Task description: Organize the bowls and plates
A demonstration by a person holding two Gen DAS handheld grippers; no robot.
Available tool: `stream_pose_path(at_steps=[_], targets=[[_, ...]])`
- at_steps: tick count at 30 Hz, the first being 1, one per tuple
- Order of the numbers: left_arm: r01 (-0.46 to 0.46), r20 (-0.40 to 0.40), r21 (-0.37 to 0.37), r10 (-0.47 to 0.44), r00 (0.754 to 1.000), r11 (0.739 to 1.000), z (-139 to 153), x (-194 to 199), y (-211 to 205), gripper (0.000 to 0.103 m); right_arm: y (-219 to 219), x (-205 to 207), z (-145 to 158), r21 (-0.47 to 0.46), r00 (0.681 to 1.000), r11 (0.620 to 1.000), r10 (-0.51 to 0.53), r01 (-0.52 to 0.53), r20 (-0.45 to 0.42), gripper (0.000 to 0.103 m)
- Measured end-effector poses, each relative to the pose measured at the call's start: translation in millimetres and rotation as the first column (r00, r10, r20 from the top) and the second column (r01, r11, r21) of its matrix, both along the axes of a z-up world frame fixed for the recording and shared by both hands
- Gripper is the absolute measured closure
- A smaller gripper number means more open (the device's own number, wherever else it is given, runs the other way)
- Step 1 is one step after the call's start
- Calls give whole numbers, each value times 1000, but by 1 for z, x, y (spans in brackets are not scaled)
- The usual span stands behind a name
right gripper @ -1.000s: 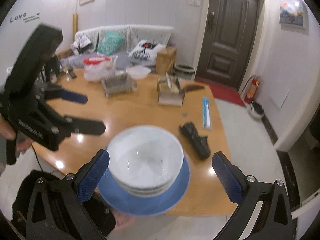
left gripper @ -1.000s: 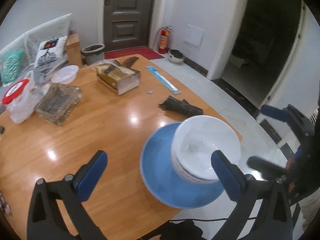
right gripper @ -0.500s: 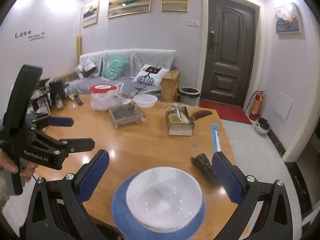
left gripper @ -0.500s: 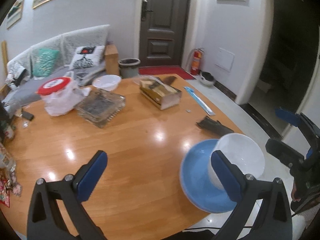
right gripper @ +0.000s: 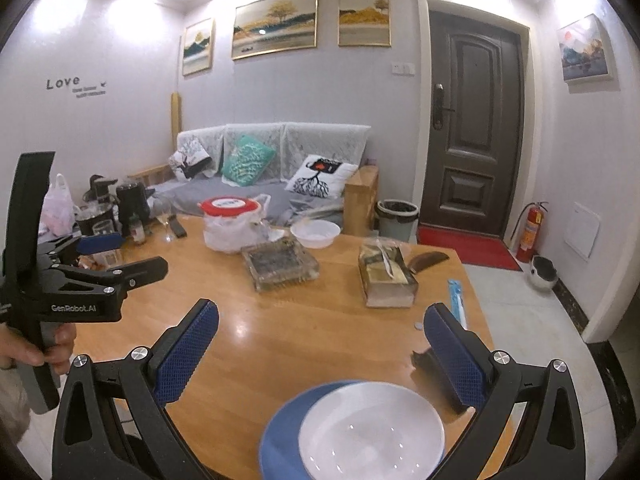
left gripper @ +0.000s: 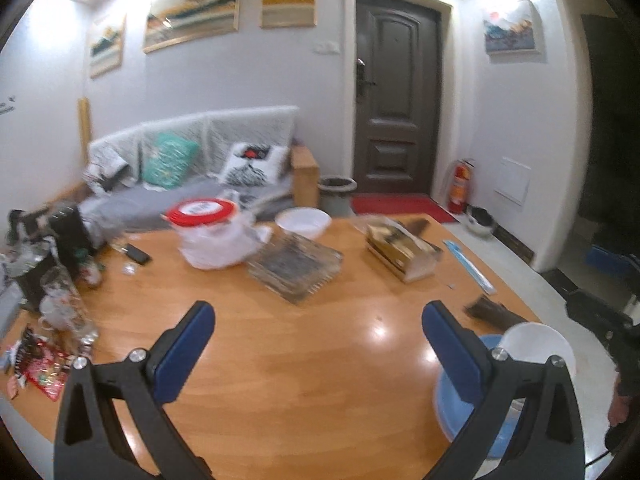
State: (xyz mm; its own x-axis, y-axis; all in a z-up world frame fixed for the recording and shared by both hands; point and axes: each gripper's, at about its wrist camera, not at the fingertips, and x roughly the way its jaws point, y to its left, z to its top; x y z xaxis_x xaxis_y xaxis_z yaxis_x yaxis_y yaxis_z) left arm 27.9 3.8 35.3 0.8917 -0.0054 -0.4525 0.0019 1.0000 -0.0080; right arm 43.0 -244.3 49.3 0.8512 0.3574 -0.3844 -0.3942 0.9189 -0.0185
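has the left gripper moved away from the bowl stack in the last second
Yes. In the right wrist view the left gripper has drawn back to the left: it was beside the stacked white bowls on the blue plate, and now hangs well clear of them.

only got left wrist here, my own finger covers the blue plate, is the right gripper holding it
Observer: No. In the right wrist view the right gripper is open and grips nothing; the blue plate lies on the table below it.
Operator: is the bowl centred on the plate
Observer: No. The white bowl sits toward the plate's right side, so the blue rim shows mostly on the left.
Operator: what does my gripper look like from over there
Observer: The left gripper shows side-on at the left edge, jaws apart, with a hand wrapped round its handle.
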Motion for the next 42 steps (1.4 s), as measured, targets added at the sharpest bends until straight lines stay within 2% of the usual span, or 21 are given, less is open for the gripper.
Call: stream_pose_path(at_steps=[5, 12, 42], targets=[[-55, 56, 14, 54, 997, 998, 6, -8, 12, 0, 5, 2, 2, 15, 1000, 1000, 9, -9, 10, 1], [-84, 83, -3, 84, 993, 996, 8, -14, 20, 0, 6, 3, 5, 30, 1000, 999, 11, -12, 18, 1], [-97, 92, 0, 97, 991, 995, 10, -17, 20, 0, 6, 3, 6, 34, 1000, 999, 9, -10, 21, 1]])
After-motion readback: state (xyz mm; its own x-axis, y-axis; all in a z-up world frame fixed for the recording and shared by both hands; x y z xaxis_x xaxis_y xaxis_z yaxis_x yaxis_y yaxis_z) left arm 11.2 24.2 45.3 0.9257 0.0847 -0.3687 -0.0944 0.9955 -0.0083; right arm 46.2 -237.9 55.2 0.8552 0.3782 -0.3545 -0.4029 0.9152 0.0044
